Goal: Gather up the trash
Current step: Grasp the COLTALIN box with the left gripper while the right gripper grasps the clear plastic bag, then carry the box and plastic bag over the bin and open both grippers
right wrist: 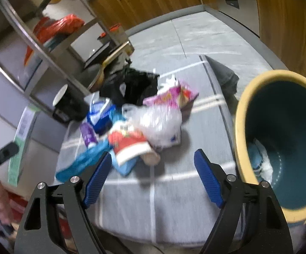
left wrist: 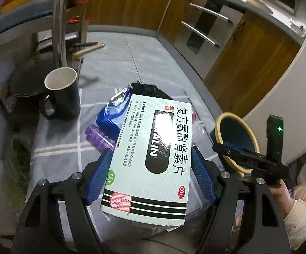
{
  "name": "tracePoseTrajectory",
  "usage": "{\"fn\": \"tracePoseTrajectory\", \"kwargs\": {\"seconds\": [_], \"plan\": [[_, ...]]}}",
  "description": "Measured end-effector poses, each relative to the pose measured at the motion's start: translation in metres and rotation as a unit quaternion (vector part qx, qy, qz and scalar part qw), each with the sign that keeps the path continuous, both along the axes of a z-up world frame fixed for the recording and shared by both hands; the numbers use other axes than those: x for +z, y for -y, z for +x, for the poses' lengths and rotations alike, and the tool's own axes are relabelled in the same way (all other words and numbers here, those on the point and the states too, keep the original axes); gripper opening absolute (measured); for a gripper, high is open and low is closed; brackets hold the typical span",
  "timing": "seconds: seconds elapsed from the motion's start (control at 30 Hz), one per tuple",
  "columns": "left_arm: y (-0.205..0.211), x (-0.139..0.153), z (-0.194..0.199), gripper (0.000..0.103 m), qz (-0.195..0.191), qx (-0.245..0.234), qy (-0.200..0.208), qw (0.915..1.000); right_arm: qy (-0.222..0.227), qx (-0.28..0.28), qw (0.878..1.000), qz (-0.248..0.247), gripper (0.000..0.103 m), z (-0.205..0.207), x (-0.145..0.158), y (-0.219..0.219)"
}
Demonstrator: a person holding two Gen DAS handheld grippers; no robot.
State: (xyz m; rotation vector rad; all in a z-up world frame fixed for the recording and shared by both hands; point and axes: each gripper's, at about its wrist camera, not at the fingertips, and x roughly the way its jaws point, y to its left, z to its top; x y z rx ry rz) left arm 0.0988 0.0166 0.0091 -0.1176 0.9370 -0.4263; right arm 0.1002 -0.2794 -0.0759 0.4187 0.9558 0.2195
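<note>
Evidently clamped — medicine box [left wrist: 150, 158], perhaps aloft

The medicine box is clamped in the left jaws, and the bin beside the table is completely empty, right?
Not quite. The medicine box is indeed clamped in the left gripper, but the bin is not empty: the right wrist view shows some white and blue trash lying at its bottom.
</note>
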Motion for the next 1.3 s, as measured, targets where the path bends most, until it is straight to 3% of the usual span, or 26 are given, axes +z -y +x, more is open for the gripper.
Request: {"fn": "tracePoseTrajectory", "kwargs": {"seconds": [0.3,0.4,0.5,0.63,1.3], "plan": [[0.001,-0.007,0.007,0.073,-0.032,0.015,-0.01,0.9993,-0.022,-0.002,1.0,0.008,0.071,0.046,-0.022,-0.005],[0.007,-0.01,0.01,0.073,-0.036,0.01,-0.013,0.9992,-0.035,0.002,0.999,0.012,0.056,0.05,-0.033,-0.007],[0.014,-0.012,0.011,0.073,-0.033,0.003,-0.015,0.9993,-0.037,0.01,0.999,0.024,0.032,0.048,-0.038,-0.008],[0.022,-0.013,0.011,0.073,-0.033,-0.002,-0.016,0.9993,-0.028,0.022,0.999,0.028,0.019,0.04,-0.035,-0.01],[0.05,-0.003,0.003,0.073,-0.041,-0.017,0.002,0.999,0.047,0.022,0.999,0.008,0.018,-0.022,0.031,0.012]]}}
